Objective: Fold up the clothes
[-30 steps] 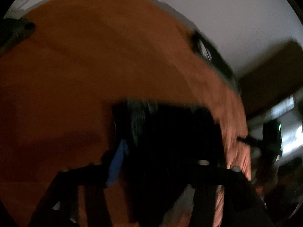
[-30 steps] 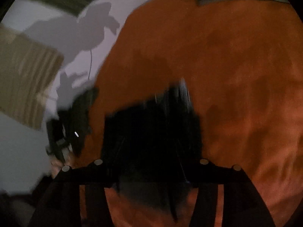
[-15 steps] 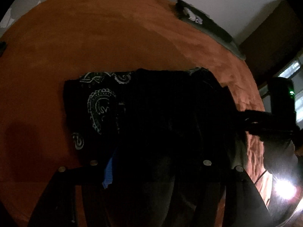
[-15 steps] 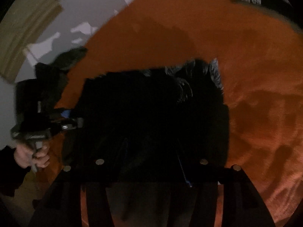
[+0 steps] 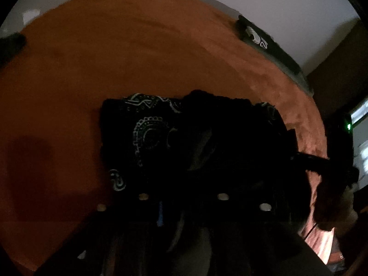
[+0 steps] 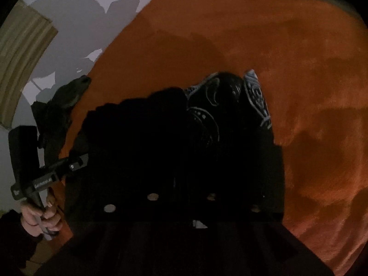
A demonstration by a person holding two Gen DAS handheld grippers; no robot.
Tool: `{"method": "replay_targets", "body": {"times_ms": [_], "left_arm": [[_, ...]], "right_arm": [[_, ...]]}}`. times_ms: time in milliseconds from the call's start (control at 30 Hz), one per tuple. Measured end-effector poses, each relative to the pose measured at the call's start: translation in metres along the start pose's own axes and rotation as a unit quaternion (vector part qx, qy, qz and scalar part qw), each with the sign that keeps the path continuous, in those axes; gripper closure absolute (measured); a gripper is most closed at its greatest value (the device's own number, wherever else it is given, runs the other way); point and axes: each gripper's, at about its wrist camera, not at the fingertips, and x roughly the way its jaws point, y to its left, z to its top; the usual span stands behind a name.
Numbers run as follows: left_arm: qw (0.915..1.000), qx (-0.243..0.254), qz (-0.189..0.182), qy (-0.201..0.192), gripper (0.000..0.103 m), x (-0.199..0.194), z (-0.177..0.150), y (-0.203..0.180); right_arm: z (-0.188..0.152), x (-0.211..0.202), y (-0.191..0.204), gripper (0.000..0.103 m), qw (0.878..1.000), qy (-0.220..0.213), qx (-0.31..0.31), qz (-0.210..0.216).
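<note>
A black garment with a white paisley print (image 5: 149,133) lies spread on an orange blanket (image 5: 115,57). Its near edge runs in under both grippers. My left gripper (image 5: 181,197) is low over that edge, fingers drawn close together on the dark cloth. In the right wrist view the same garment (image 6: 207,119) fills the middle, and my right gripper (image 6: 181,195) is shut on its near edge. The left gripper (image 6: 78,161) also shows there at the garment's left side, held by a hand (image 6: 39,216). The fingertips are lost in shadow against the black cloth.
Another dark printed piece (image 5: 260,39) lies at the blanket's far edge by the white wall. A dark cloth (image 6: 69,94) sits at the blanket's left edge. A dark wooden cupboard (image 5: 340,69) stands at the right. Bare orange blanket (image 6: 310,92) surrounds the garment.
The garment came down from the air and now lies spread on the blanket. Both cameras dropped closer to it, and each gripper's fingers have drawn closer together.
</note>
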Motion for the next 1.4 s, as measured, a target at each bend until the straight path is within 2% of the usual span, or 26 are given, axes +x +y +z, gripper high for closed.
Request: {"method": "replay_targets", "body": {"times_ms": [33,100,167,200,233,267,333,400,467,533,600,633,667,767,800,867,900,933,967,1033,1167,1300,1400], "left_arm": [[0.9999,0.007,0.009,-0.005,0.074,-0.012,-0.003,0.000],[0.9987,0.027,0.033,-0.028,0.073,-0.047,-0.014,-0.003],[0.9950,0.069,0.051,-0.051,0.067,-0.086,-0.035,-0.017],[0.9916,0.101,0.058,-0.056,0.059,-0.101,-0.052,-0.029],[0.9892,0.126,0.057,-0.048,0.054,-0.107,-0.068,-0.041],[0.9889,0.136,0.048,-0.035,0.053,-0.109,-0.083,-0.050],[0.9962,0.083,-0.017,0.021,0.053,-0.101,-0.113,-0.056],[0.9936,0.026,-0.084,0.071,0.053,-0.092,-0.140,-0.059],[0.9850,-0.048,-0.149,0.074,0.053,-0.083,-0.155,-0.047],[0.9780,-0.096,-0.173,0.067,0.051,-0.069,-0.163,-0.042],[0.9772,-0.114,-0.167,0.064,0.050,-0.052,-0.162,-0.042],[0.9763,-0.134,-0.159,0.061,0.050,-0.044,-0.161,-0.038],[0.9722,-0.165,-0.156,0.056,0.050,-0.038,-0.161,-0.031],[0.9479,-0.268,-0.172,0.015,0.050,-0.035,-0.160,-0.007],[0.9430,-0.286,-0.171,-0.008,0.050,-0.038,-0.160,0.002],[0.9395,-0.304,-0.151,-0.047,0.050,-0.044,-0.161,0.017],[0.9371,-0.312,-0.144,-0.061,0.052,-0.045,-0.162,0.026],[0.9337,-0.319,-0.149,-0.067,0.060,-0.046,-0.164,0.034],[0.9281,-0.329,-0.162,-0.066,0.066,-0.045,-0.166,0.043],[0.9176,-0.345,-0.186,-0.065,0.082,-0.043,-0.169,0.059],[0.9169,-0.342,-0.192,-0.072,0.083,-0.054,-0.171,0.072],[0.9138,-0.349,-0.197,-0.066,0.083,-0.056,-0.173,0.079],[0.9102,-0.357,-0.202,-0.060,0.082,-0.056,-0.175,0.084]], "right_arm": [[-0.001,-0.010,0.002,0.089,1.000,-0.011,0.002,-0.003],[-0.009,-0.041,0.012,0.088,0.999,-0.041,-0.010,-0.014],[-0.033,-0.078,0.032,0.088,0.996,-0.068,-0.046,-0.028],[-0.048,-0.093,0.043,0.088,0.995,-0.075,-0.063,-0.029],[-0.067,-0.104,0.057,0.088,0.994,-0.077,-0.077,-0.022],[-0.087,-0.108,0.070,0.088,0.993,-0.071,-0.090,-0.013],[-0.124,-0.104,0.089,0.088,0.993,-0.043,-0.106,-0.002],[-0.157,-0.093,0.090,0.088,0.996,-0.021,-0.077,0.032],[-0.169,-0.073,0.079,0.088,0.997,-0.008,-0.003,0.074],[-0.176,-0.055,0.064,0.087,0.992,0.002,0.071,0.107],[-0.177,-0.047,0.051,0.079,0.985,-0.006,0.119,0.127],[-0.177,-0.044,0.044,0.067,0.981,-0.014,0.138,0.135],[-0.176,-0.042,0.038,0.064,0.977,-0.021,0.157,0.142],[-0.174,-0.034,0.018,0.064,0.962,-0.044,0.212,0.164],[-0.173,-0.032,0.012,0.064,0.956,-0.052,0.230,0.171],[-0.172,-0.028,0.001,0.064,0.945,-0.068,0.261,0.185],[-0.171,-0.029,-0.003,0.067,0.942,-0.080,0.266,0.190],[-0.172,-0.033,-0.008,0.088,0.938,-0.088,0.273,0.193],[-0.174,-0.036,-0.015,0.094,0.933,-0.090,0.285,0.199],[-0.175,-0.037,-0.023,0.095,0.927,-0.093,0.299,0.206],[-0.182,-0.064,-0.036,0.095,0.919,-0.116,0.315,0.207],[-0.188,-0.075,-0.058,0.094,0.909,-0.112,0.338,0.217],[-0.184,-0.076,-0.055,0.075,0.908,-0.108,0.338,0.224]]}}
